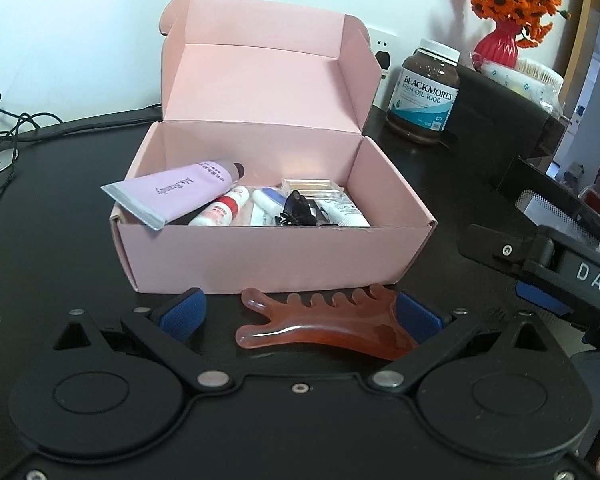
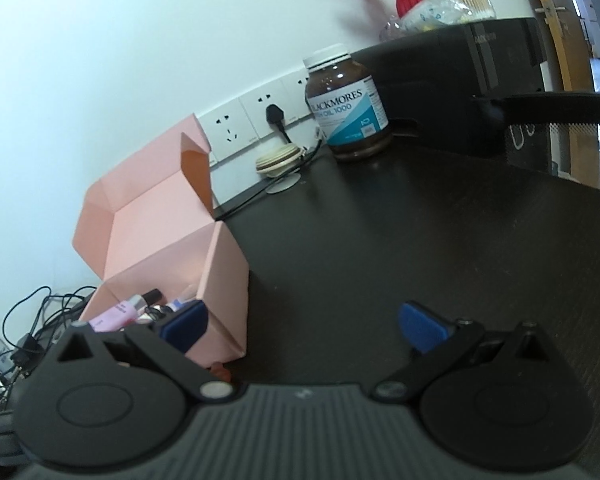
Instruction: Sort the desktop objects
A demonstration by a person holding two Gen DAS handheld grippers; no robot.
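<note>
Lying on the dark tabletop (image 1: 52, 208) just before the open pink box (image 1: 276, 256), the amber comb (image 1: 332, 320) sits between the wide-open jaws of the left gripper (image 1: 300, 312), touching the right pad. The right gripper (image 2: 304, 324) is also wide open and empty.

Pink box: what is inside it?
Inside the pink box: a lilac tube leaning over the rim, white tubes, a black clip, a clear case. Its front wall hides anything lower.
</note>
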